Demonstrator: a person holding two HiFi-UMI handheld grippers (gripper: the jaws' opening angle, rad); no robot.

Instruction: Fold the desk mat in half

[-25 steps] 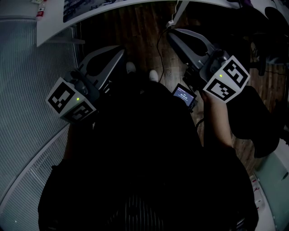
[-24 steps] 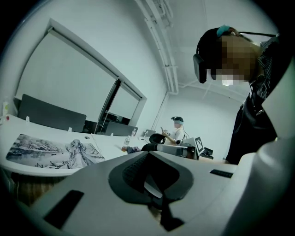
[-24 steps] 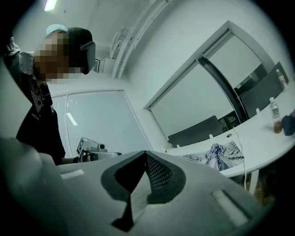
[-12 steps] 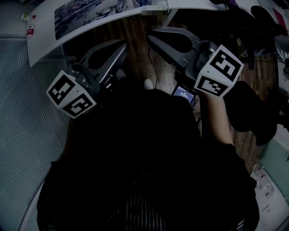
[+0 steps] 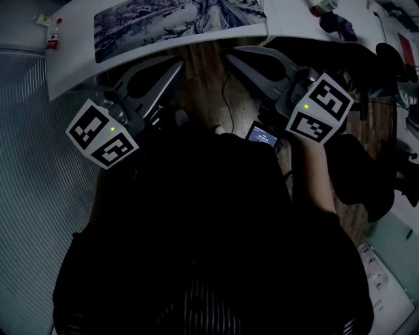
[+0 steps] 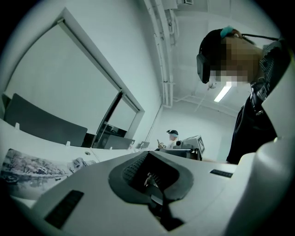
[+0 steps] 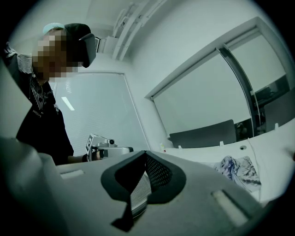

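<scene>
The desk mat, printed with a blue-and-white drawing, lies flat on the white desk at the top of the head view. It also shows low at the left of the left gripper view and low at the right of the right gripper view. My left gripper hovers just short of the desk's near edge, jaws closed tip to tip on nothing. My right gripper is beside it at the same edge, also shut and empty. Neither touches the mat.
A small red-and-white item sits on the desk's left end, dark objects at its right end. A lit device hangs at my waist over the wooden floor. A dark chair stands at the right. Another person sits far off.
Both grippers have travelled forward toward the desk, staying shut. The desk and the printed mat have slid further into the top of the head view.
</scene>
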